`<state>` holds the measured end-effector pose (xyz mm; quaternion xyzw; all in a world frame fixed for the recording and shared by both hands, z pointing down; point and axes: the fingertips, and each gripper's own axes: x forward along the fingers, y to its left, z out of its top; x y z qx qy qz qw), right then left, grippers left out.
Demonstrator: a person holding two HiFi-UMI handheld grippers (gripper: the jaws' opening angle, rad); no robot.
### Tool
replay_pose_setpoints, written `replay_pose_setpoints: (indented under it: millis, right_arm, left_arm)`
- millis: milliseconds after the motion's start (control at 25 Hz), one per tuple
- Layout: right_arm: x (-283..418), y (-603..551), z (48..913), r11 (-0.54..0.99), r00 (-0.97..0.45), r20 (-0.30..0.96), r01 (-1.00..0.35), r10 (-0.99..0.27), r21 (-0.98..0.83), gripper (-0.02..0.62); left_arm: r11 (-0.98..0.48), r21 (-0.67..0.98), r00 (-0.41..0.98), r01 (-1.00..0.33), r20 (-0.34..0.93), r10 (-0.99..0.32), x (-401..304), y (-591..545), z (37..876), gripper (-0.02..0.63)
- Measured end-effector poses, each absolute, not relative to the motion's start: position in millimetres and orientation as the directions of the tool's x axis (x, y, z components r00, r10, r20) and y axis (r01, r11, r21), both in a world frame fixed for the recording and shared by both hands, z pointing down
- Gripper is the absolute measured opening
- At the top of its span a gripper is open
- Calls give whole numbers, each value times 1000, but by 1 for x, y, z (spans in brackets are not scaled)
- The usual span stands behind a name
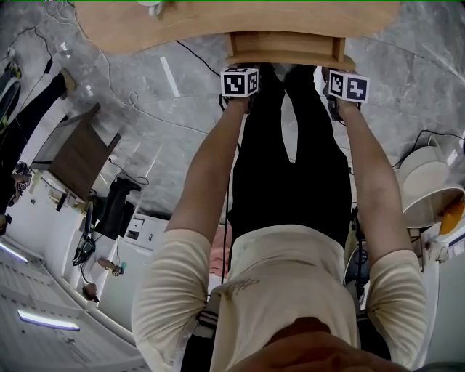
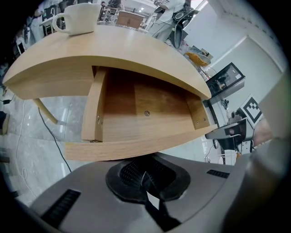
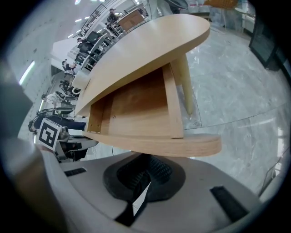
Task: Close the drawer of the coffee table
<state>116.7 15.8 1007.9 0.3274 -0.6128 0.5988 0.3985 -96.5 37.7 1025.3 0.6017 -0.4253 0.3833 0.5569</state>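
Standing over a light wooden coffee table (image 1: 218, 22), a person in a cream shirt has both arms stretched out, with the two grippers parked at the front of the drawer (image 1: 287, 49). The drawer is pulled well out from under the curved tabletop. You can see straight down onto its wooden bottom from either gripper view.

The left gripper (image 2: 148, 175) has its jaws pressed together with nothing between them, and the tips sit right below the left part of the curved drawer front (image 2: 136, 146). The right gripper (image 3: 143, 175) is the same deal: its jaws are squeezed together on nothing, tucked just under the right end of the front panel. I can't tell for sure whether either one is actually touching the wood or just a hair off it.

From the head view the two marker cubes sit side by side at the drawer's front edge, one toward each corner. A white cup (image 2: 77, 18) stands on the tabletop, back from the drawer. The floor (image 1: 152, 109) is grey marble-looking tile with a black cable (image 2: 50, 132) trailing across it.
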Motion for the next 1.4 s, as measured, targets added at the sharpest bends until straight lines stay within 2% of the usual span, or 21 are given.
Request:
replay_pose_setpoints:
  millis: [1400]
  right_arm:
    - [107, -51, 1011, 84, -475, 878, -874, 53, -478, -5]
  left_arm:
    - [-25, 339, 340, -940, 937, -80, -107, -27, 1034, 3]
